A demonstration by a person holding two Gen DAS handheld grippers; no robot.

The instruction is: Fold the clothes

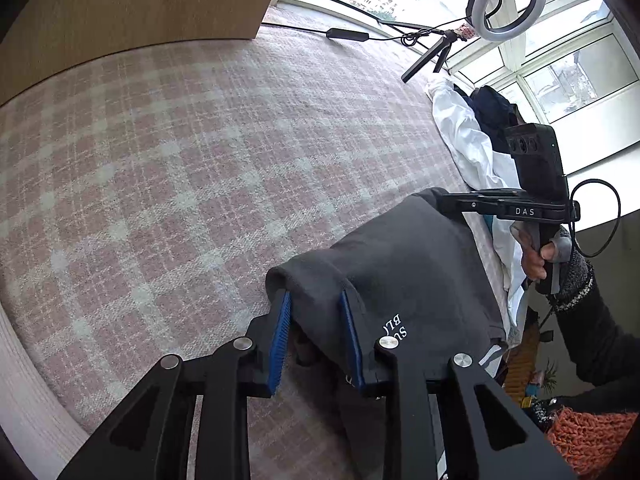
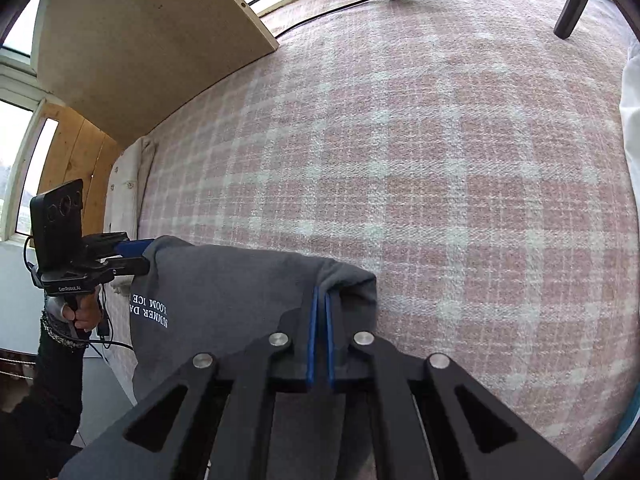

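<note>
Your dark grey tee (image 2: 224, 280) with white lettering hangs bunched over the plaid bedspread (image 2: 440, 160), right gripper (image 2: 321, 320) and left gripper (image 1: 316, 320) both pinching its edge.

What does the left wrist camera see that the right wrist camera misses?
Only the left wrist view shows the ring light by the window and the pile of white and dark clothes. Only the right wrist view shows the full "SUMMER" lettering and a dark furniture leg. Both show the grey garment, held up between the two tools, the pink checked cover and the wooden board.
</note>
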